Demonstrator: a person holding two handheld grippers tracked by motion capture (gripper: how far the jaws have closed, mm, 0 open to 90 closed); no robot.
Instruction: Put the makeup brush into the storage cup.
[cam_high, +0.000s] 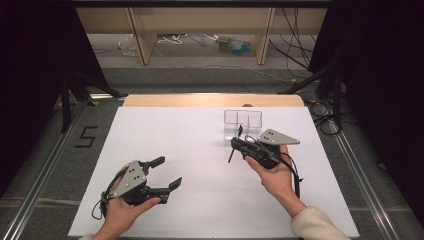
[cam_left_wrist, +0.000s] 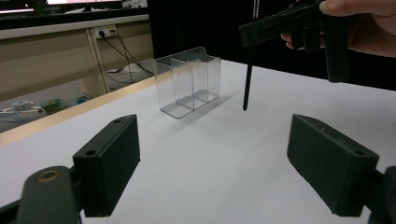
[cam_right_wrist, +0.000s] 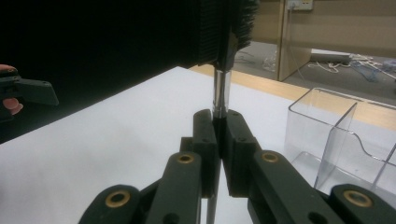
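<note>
My right gripper (cam_high: 236, 145) is shut on a slim brush (cam_high: 230, 156) and holds it upright above the white table, just in front of a clear plastic organizer (cam_high: 242, 120) with divided compartments. In the right gripper view the jaws (cam_right_wrist: 218, 140) clamp the brush just below its silver ferrule (cam_right_wrist: 221, 91), with the dark bristles above. The left gripper view shows the thin black handle (cam_left_wrist: 248, 79) hanging down beside the organizer (cam_left_wrist: 187, 81), its tip close to the table. My left gripper (cam_high: 167, 172) stands open and holds nothing at the near left, its jaws (cam_left_wrist: 229, 154) wide apart.
A white sheet (cam_high: 200, 150) covers the table, with a wooden edge (cam_high: 210, 100) at the far side. Beyond it stand wooden furniture legs, cables and small clutter on the floor (cam_high: 230, 45). Black curtains hang at both sides.
</note>
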